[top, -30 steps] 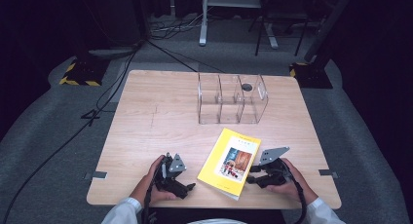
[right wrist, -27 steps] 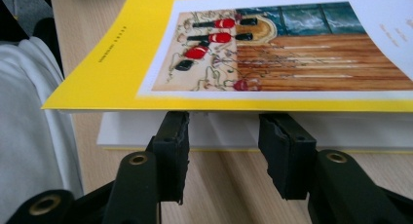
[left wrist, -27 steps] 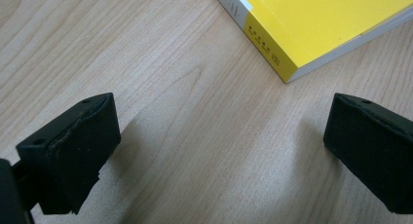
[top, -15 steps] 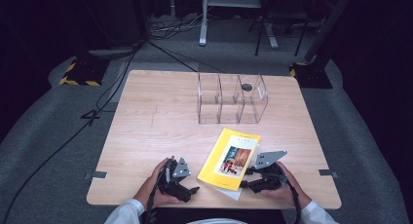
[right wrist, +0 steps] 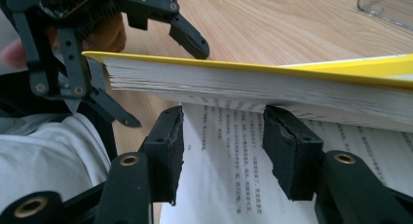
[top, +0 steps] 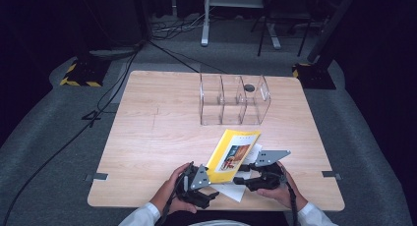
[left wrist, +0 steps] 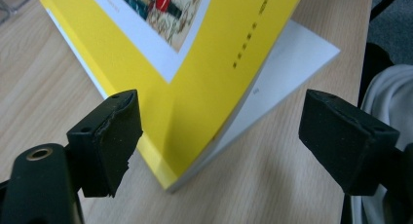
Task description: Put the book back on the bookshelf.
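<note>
Yellow book (top: 233, 150) sits at near edge of wooden bench (top: 157, 137), between your two tools, front part lifted off bottom pages. Your left tool (top: 209, 196) at book's near left corner; jaws apart, just been closing, corner between them, pads not pressing it. Your right tool (top: 239, 179) at book's right side, under raised yellow cover and page block; jaws apart, just been opening, resting over printed page (right wrist: 234, 156). Clear plastic organiser (top: 235, 99) stands well apart, far side of bench.
</note>
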Available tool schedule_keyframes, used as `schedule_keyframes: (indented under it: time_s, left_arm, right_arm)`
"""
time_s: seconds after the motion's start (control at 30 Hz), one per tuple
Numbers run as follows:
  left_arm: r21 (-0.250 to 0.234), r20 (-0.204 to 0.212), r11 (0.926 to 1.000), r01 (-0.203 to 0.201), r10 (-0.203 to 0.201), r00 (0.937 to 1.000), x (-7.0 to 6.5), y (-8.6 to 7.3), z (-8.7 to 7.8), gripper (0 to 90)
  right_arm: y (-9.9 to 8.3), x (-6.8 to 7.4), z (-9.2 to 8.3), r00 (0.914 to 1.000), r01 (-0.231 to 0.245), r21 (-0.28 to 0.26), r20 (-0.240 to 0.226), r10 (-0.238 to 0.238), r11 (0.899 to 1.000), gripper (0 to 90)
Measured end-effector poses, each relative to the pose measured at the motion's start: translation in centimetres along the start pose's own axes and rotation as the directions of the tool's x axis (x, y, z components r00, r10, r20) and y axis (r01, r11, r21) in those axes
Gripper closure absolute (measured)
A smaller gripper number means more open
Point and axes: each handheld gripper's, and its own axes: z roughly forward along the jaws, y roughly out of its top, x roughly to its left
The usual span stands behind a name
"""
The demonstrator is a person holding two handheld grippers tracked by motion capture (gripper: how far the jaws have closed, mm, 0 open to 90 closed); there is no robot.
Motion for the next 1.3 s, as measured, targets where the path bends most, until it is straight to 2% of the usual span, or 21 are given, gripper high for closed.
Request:
schedule_keyframes:
  time_s: [0.03,0.13,0.2,0.23,0.33,0.37,0.4,0.47,0.53,0.57,0.63,0.67,0.73,0.77,0.87,1.03,1.1,1.17,1.3]
  left_arm:
    - [-0.007,-0.004,1.0,-0.001,0.001,1.0,0.0,0.2,0.2,23.9]
    - [-0.019,0.0,0.9998,0.004,-0.004,1.0,0.0,0.6,0.7,24.8]
    - [-0.027,-0.013,0.9996,0.005,-0.005,0.9999,0.0,0.8,1.0,27.7]
    - [-0.019,-0.022,0.9998,-0.001,0.0,0.9998,-0.1,0.8,1.1,32.5]
    - [-0.044,-0.064,0.999,-0.005,0.003,0.9979,0.0,0.7,1.3,48.1]
    - [-0.052,-0.056,0.9987,-0.001,-0.002,0.9984,0.2,0.7,1.1,54.3]
    - [-0.066,-0.042,0.9978,-0.001,-0.002,0.9991,0.5,0.5,0.8,56.9]
    - [-0.079,-0.046,0.9969,-0.002,-0.002,0.9989,0.8,0.4,0.5,67.8]
    - [-0.062,-0.05,0.9974,-0.036,0.033,0.9982,1.0,0.3,0.3,73.7]
    - [-0.064,-0.05,0.9972,-0.04,0.037,0.9981,1.1,0.2,0.3,75.7]
    - [-0.064,-0.041,0.9972,-0.038,0.036,0.9985,1.4,0.1,0.1,76.6]
    - [-0.061,-0.035,0.9974,-0.039,0.037,0.9987,1.7,0.0,-0.1,77.2]
    - [-0.059,-0.027,0.9972,-0.046,0.045,0.9987,2.2,-0.3,-0.6,78.5]
    - [-0.059,-0.027,0.9972,-0.046,0.045,0.9987,2.2,-0.3,-0.6,78.5]
    - [-0.051,-0.02,0.9978,-0.044,0.043,0.9989,2.8,-0.8,-1.2,78.4]
    - [-0.036,0.003,0.9988,-0.032,0.032,0.9995,4.0,-1.7,-2.2,76.9]
    - [-0.034,0.009,0.9991,-0.025,0.025,0.9996,4.5,-2.1,-2.6,76.4]
    - [-0.032,0.0,0.9991,-0.028,0.029,0.9996,4.9,-2.4,-3.0,75.9]
    - [-0.037,0.01,0.9993,-0.01,0.01,0.9999,5.8,-3.1,-3.4,74.2]
  right_arm:
    - [0.1,0.0,0.0,1.0,0.0,-0.003,0.001,0.0,1.0,50.8]
    - [0.2,0.0,0.0,1.0,0.002,-0.012,0.001,-0.002,1.0,50.8]
    - [0.2,0.0,0.0,1.0,-0.001,-0.015,0.003,0.001,1.0,50.8]
    - [0.2,0.0,0.1,1.0,-0.006,-0.021,0.001,0.006,1.0,50.8]
    - [0.2,0.2,0.1,0.9999,-0.003,-0.026,0.015,0.004,1.0,50.7]
    - [0.2,0.3,0.1,0.9998,0.005,-0.026,0.021,-0.005,1.0,50.4]
    - [0.2,0.3,0.1,0.9997,0.009,-0.028,0.024,-0.008,1.0,50.2]
    - [0.2,0.3,-0.2,1.0,0.005,-0.038,0.007,-0.005,0.999,49.0]
    - [0.2,0.2,-0.5,0.9996,0.013,-0.048,-0.024,-0.014,0.999,48.0]
    - [0.2,0.3,-0.7,0.999,0.022,-0.051,-0.037,-0.024,0.998,47.3]
    - [0.2,0.4,-0.8,0.9985,0.033,-0.049,-0.042,-0.036,0.998,46.5]
    - [0.3,0.6,-1.0,0.9968,0.064,-0.05,-0.045,-0.066,0.997,45.0]
    - [0.6,1.1,-1.9,0.9916,0.121,-0.08,-0.034,-0.125,0.989,42.2]
    - [0.6,1.1,-1.9,0.9916,0.121,-0.08,-0.034,-0.125,0.989,42.2]
    - [1.2,1.2,-2.8,0.9855,0.168,-0.122,-0.004,-0.17,0.978,39.4]
    - [2.0,0.7,-2.6,0.9649,0.262,-0.119,0.053,-0.257,0.958,35.6]
    - [2.2,0.1,-2.0,0.9591,0.28,-0.107,0.075,-0.273,0.954,34.6]
    - [2.2,-0.7,-1.3,0.9616,0.273,-0.095,0.053,-0.269,0.957,34.3]
    - [2.0,-1.5,-0.5,0.9558,0.293,-0.054,0.041,-0.291,0.955,33.7]
